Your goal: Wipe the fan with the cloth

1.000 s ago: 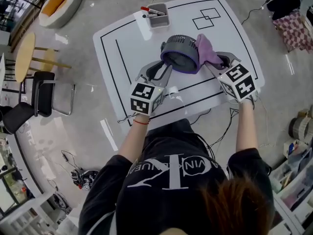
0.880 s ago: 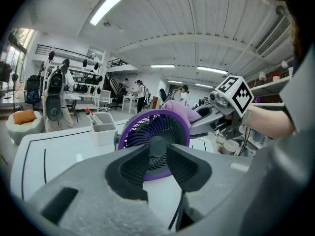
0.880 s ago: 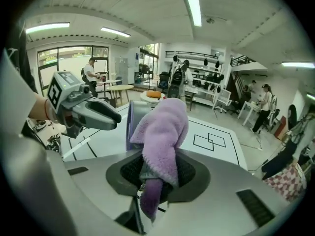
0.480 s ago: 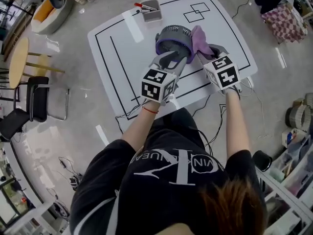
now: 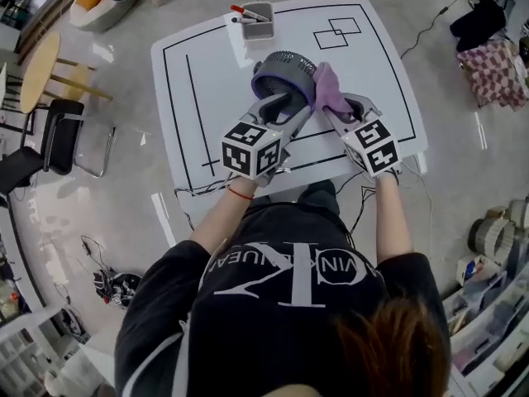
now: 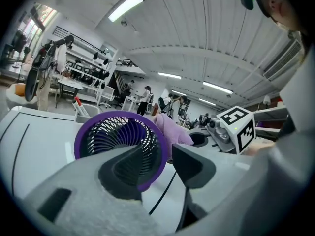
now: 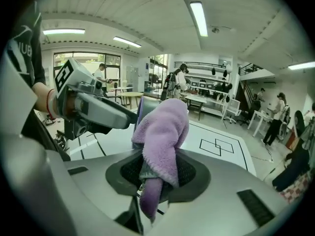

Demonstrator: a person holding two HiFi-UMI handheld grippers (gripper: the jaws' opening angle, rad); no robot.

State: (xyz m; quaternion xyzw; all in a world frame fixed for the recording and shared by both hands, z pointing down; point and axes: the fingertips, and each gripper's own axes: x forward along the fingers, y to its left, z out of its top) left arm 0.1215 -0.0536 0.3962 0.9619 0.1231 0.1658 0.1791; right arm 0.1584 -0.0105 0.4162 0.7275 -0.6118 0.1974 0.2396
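Observation:
A small purple-and-grey fan (image 5: 283, 77) stands on the white table (image 5: 198, 73), its grille facing me. My left gripper (image 5: 285, 106) is at its near side with jaws opening. In the left gripper view the fan (image 6: 118, 141) fills the space ahead. Its lower rim shows in the wide gap of the left gripper (image 6: 157, 163), and neither pad presses on it. My right gripper (image 5: 339, 106) is shut on a purple cloth (image 5: 331, 89) at the fan's right side. In the right gripper view, the right gripper (image 7: 157, 176) pinches the cloth (image 7: 162, 132), which bunches upward.
A grey pen holder (image 5: 258, 21) with markers stands at the table's far edge. Black lines and two overlapping squares (image 5: 337, 31) mark the tabletop. A black chair (image 5: 66, 139) and a round wooden table (image 5: 37, 73) stand on the floor at the left, and cables hang off the near edge.
My left gripper has swung from the fan's lower left in to its near side, and its jaws have spread wider. The right gripper and cloth stay at the fan's right.

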